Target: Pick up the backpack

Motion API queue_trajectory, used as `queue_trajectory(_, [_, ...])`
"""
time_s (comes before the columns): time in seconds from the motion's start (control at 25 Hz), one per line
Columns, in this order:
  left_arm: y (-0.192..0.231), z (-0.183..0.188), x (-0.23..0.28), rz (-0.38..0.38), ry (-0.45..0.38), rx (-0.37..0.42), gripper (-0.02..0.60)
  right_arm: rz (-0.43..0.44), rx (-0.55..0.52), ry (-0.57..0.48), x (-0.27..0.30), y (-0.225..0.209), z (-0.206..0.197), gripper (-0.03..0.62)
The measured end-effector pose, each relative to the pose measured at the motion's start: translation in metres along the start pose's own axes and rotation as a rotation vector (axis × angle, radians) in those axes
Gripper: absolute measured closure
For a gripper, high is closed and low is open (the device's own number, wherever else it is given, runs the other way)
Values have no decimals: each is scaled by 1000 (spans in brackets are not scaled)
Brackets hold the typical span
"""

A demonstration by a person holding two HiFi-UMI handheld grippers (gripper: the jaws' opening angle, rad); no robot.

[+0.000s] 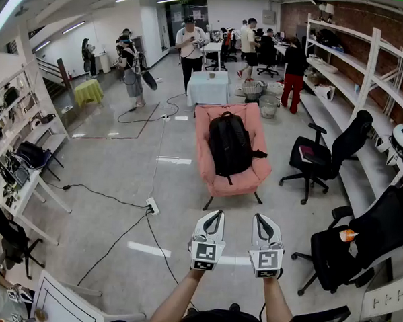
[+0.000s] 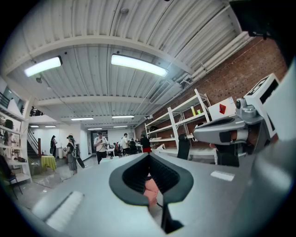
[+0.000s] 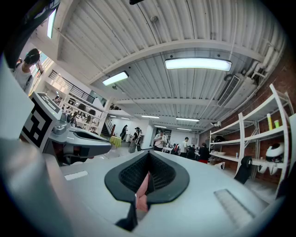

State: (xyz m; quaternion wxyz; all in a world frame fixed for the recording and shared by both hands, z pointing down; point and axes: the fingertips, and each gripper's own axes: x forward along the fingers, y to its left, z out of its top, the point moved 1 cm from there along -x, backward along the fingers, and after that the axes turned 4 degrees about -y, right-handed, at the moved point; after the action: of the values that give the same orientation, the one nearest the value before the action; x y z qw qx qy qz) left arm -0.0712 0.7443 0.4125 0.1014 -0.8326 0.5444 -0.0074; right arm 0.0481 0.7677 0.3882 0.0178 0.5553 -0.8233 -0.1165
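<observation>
Across an open stretch of workshop floor, a black backpack is seen propped on a pink armchair, its long axis running straight away along seat and backrest. The left gripper and right gripper are held level, jaws pressed together on nothing, well short of it. The left is judged marginally better aligned.

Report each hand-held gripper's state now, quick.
Left hand-held gripper: closed, holding nothing.
Right hand-held gripper: closed, holding nothing.
</observation>
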Motion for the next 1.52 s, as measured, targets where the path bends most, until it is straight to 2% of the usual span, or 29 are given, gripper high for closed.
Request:
queue_trajectory(0.12, [-19, -4, 6, -7, 15, 1, 580, 4, -27, 9, -7, -13, -3, 582])
queue_trajectory(0.28, [-41, -10, 11, -9, 48, 11, 580, 49, -74, 14, -15, -21, -13, 579])
queue_trajectory(0.48, [-66, -15, 9, 30, 84, 15, 580, 109, -10, 19, -32, -37, -29, 577])
queue_trajectory(0.72, [-83, -7, 14, 84, 74, 31, 580, 177, 14, 57, -34, -58, -59, 579])
queue_trajectory(1.0, [-61, -13, 41, 127, 64, 8, 580, 218, 7, 71, -2, -56, -67, 579])
queue_trajectory(1.12, [-53, -22, 67, 115, 53, -17, 580, 223, -12, 91, 18, -63, -75, 579])
queue_trajectory(1.32, [-31, -39, 126, 95, 46, -80, 580, 186, -51, 133, 66, -88, -81, 580])
queue_trajectory(1.52, [-5, -49, 184, 41, 17, -105, 580, 152, -87, 162, 128, -106, -90, 580])
